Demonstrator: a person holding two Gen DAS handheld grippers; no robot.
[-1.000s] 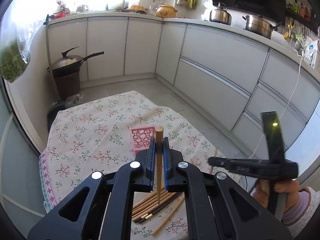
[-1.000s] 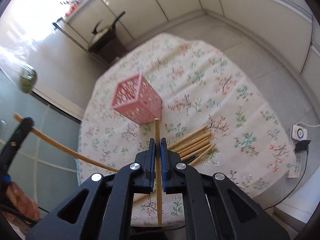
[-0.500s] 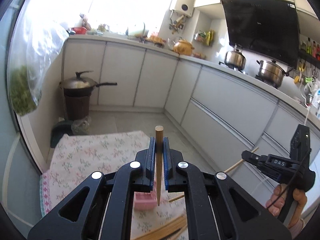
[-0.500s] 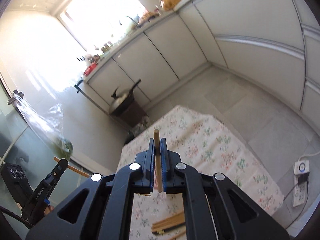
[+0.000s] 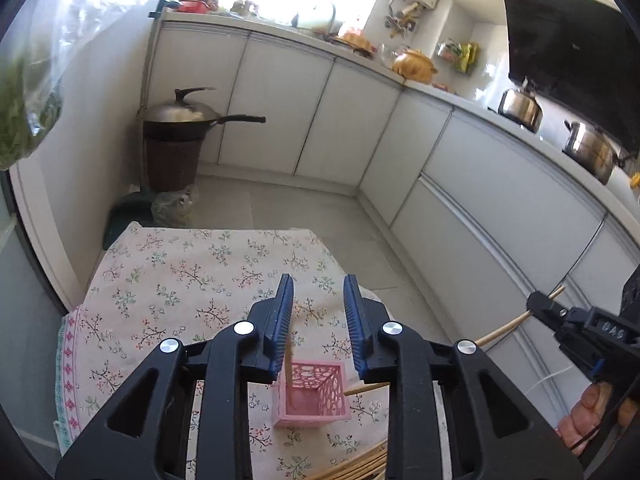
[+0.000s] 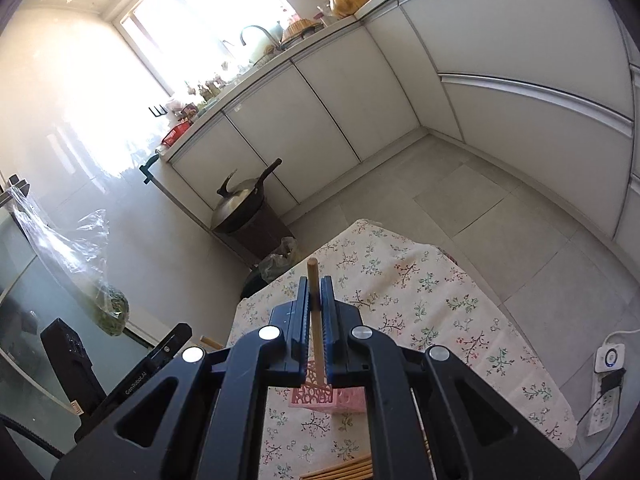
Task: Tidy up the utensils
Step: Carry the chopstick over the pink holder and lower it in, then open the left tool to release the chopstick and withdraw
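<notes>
A pink perforated basket [image 5: 314, 394] stands on the floral tablecloth [image 5: 188, 272]. My left gripper [image 5: 318, 300] is open just above it. A wooden chopstick [image 5: 289, 364] stands in the basket against the left finger [image 5: 280, 320]. My right gripper [image 6: 316, 292] is shut on another wooden chopstick [image 6: 314, 300], held upright above the basket [image 6: 320, 396]. It also shows in the left wrist view [image 5: 536, 308] at the right with its chopstick [image 5: 504, 330]. Several chopsticks [image 5: 356, 466] lie on the cloth near the front edge.
White kitchen cabinets [image 5: 320, 120] run along the back and right. A lidded wok [image 5: 188, 114] sits on a brown bin at the back left. A bag of greens [image 5: 24, 120] hangs at the left. A power strip [image 6: 608, 384] lies on the floor at the right.
My left gripper has opened and let its chopstick drop into the pink basket. Both grippers have tilted down toward the basket again. The right gripper still holds its chopstick.
</notes>
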